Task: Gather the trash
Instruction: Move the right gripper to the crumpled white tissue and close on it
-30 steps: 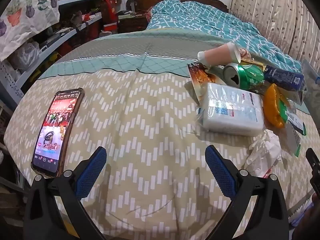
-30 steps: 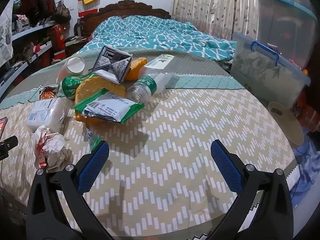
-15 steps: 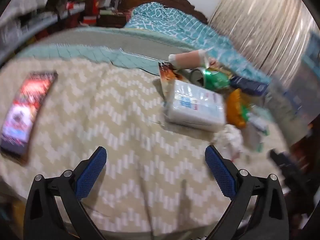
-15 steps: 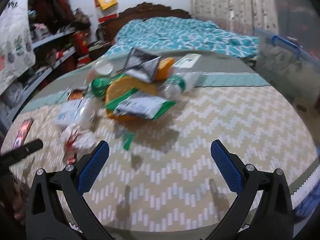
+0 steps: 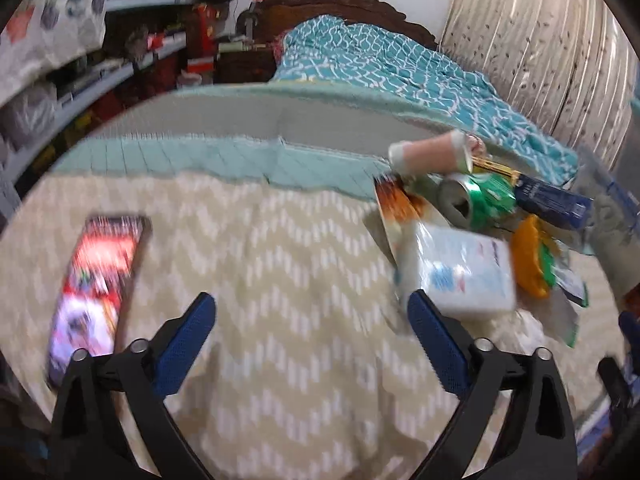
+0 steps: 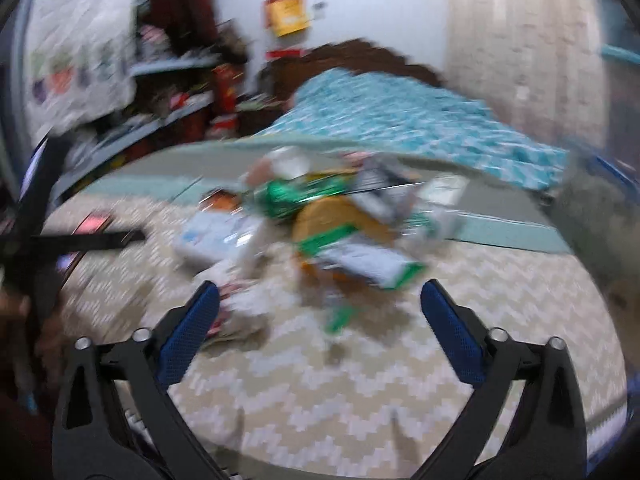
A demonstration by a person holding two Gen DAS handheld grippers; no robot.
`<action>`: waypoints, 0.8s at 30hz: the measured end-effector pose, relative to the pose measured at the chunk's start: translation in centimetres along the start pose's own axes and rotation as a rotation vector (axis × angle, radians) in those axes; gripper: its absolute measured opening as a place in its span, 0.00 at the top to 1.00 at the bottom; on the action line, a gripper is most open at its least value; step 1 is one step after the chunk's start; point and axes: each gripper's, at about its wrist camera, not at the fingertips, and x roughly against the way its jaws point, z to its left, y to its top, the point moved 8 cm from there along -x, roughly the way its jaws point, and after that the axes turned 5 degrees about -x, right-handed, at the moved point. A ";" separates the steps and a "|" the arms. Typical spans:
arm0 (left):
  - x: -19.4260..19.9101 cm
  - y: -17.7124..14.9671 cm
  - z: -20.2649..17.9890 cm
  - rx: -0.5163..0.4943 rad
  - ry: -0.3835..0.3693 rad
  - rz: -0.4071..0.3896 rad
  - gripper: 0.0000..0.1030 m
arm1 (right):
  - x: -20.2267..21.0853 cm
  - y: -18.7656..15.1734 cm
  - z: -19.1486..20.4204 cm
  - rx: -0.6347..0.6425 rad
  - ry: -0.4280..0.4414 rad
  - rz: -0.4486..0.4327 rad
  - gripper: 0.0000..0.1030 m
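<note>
Bare bedspread (image 5: 288, 264) mid-bed, phone (image 5: 96, 280) left, trash pile (image 5: 480, 232) right

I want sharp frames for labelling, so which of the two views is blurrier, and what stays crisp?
Right wrist view: heavily smeared, the trash pile barely readable. Left wrist view: milder blur, phone streaked, can recognisable. Both tools' blue pads stay crisp.

Both wrist views, seemingly overlapping, overlook bed (image 5: 280, 264).

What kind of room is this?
Most likely a bedroom used for storage too. A bed with a carved headboard and teal quilt fills the view, cluttered shelves line one side, and curtains hang on the other.
</note>
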 end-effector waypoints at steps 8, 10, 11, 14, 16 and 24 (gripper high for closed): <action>-0.5 0.8 0.9 -0.037 0.048 0.007 0.14 | -4.1 -0.4 2.9 0.059 0.088 0.125 0.25; -0.9 0.7 1.1 -0.034 0.051 0.014 0.14 | -4.9 -0.4 3.0 0.036 0.097 0.146 0.24; -0.9 0.6 1.3 -0.034 0.054 0.018 0.14 | -5.5 -0.5 2.8 0.024 0.093 0.160 0.24; -1.2 0.5 1.3 -0.037 0.062 0.023 0.14 | -7.0 -0.6 2.3 -0.017 0.101 0.201 0.22; -1.4 0.4 1.2 -0.038 0.061 0.026 0.14 | -7.4 -0.7 2.1 -0.030 0.102 0.209 0.19; -2.0 0.6 -0.1 -0.049 0.032 0.032 0.14 | -7.2 -2.0 3.6 -0.013 0.221 0.256 0.48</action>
